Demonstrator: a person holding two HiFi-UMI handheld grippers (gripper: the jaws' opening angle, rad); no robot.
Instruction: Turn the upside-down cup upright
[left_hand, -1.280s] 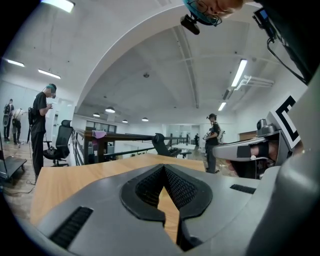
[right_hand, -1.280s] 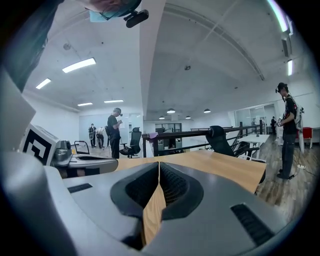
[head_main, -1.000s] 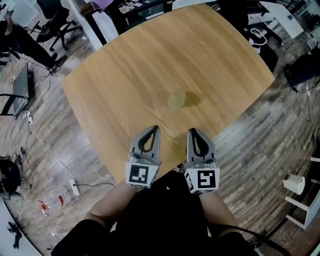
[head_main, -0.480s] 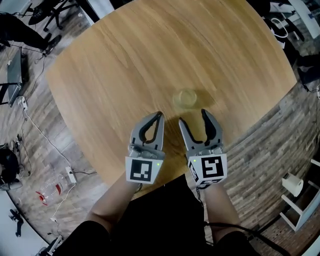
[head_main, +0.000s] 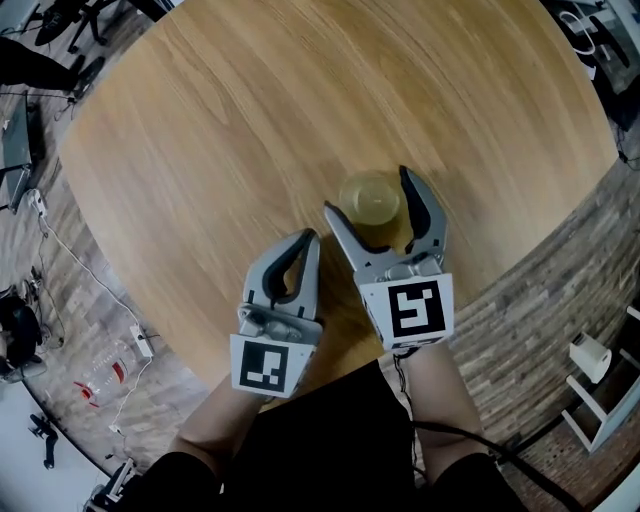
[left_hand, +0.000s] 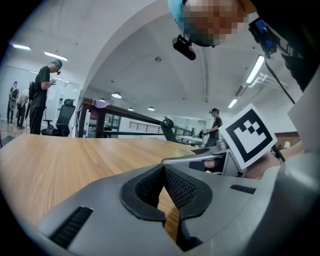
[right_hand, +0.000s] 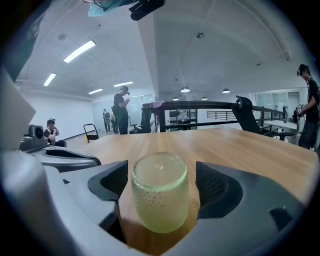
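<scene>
While your left hand-held gripper (head_main: 308, 238) stays shut, your right hand-held gripper (head_main: 367, 192) has come forward and opened wide around the upside-down cup (head_main: 370, 203), apparently not touching it. Open tabletop (head_main: 230, 120) lies beyond, its edge behind.

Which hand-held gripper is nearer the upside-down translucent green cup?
Right. The right hand-held gripper, jaws just opened, straddles the translucent green cup; the shut left hand-held gripper lies short, to its left.

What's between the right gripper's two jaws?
An upside-down pale green cup, untouched; the jaws of the right gripper have just been opening. The right gripper view shows it.
</scene>
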